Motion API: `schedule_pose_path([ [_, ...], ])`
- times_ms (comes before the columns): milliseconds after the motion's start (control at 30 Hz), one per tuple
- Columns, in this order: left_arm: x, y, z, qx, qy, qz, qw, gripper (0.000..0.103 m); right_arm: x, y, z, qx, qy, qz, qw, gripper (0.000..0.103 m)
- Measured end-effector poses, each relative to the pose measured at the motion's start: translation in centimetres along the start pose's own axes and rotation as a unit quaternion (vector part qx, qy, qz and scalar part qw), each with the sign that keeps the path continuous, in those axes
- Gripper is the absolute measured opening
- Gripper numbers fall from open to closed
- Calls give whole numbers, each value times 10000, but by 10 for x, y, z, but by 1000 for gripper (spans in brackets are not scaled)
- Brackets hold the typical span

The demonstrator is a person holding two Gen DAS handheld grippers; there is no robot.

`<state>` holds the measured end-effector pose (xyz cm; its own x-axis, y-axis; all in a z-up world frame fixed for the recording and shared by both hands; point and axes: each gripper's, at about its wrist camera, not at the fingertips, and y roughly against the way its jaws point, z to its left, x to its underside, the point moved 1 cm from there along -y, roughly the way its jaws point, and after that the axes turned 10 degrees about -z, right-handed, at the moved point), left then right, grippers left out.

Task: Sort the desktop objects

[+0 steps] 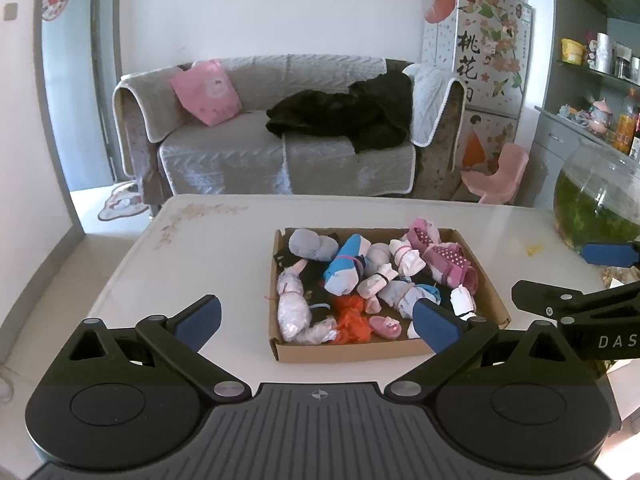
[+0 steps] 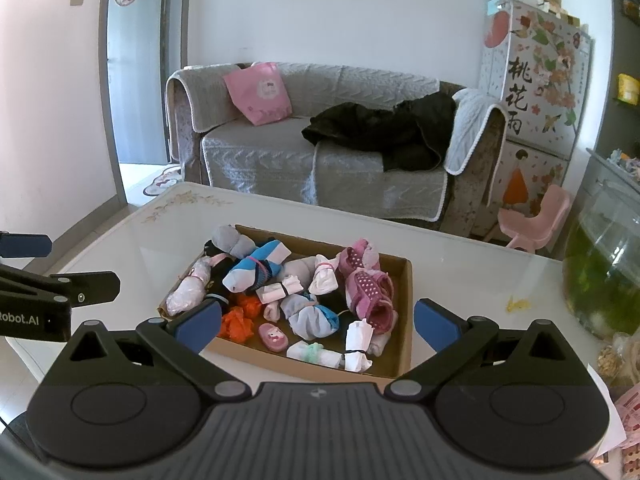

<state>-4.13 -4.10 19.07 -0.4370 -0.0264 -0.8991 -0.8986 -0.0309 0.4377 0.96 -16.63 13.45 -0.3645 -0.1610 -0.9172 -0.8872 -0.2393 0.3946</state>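
A shallow cardboard box (image 1: 490, 286) (image 2: 405, 332) sits mid-table, filled with several rolled sock bundles: a blue-and-white roll (image 1: 344, 268) (image 2: 256, 270), pink dotted socks (image 1: 450, 264) (image 2: 370, 292), a crumpled orange piece (image 1: 352, 320) (image 2: 240, 318), white rolls (image 1: 462, 300) (image 2: 358, 344) and a small pink slipper-shaped item (image 1: 385, 326) (image 2: 273, 336). My left gripper (image 1: 318, 322) hovers open before the box's near edge, nothing between its fingers. My right gripper (image 2: 318, 322) is open too, hanging over the box's near side. Each gripper shows at the edge of the other's view.
The white glass-topped table (image 1: 192, 248) (image 2: 472, 264) holds a round fish bowl (image 1: 600, 196) (image 2: 604, 268) at the right and a small yellow scrap (image 1: 534, 249) (image 2: 518, 303). Behind stand a grey sofa (image 1: 224, 160), a pink child's chair (image 1: 500, 176) and a decorated fridge (image 1: 480, 60).
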Motion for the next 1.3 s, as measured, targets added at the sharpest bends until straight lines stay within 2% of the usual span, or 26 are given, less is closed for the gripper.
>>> schedule_pose_path([
  [1300,-3,0,5,2,45,-20,10000,103,1,-3,6,-37,9,78,10000,103],
])
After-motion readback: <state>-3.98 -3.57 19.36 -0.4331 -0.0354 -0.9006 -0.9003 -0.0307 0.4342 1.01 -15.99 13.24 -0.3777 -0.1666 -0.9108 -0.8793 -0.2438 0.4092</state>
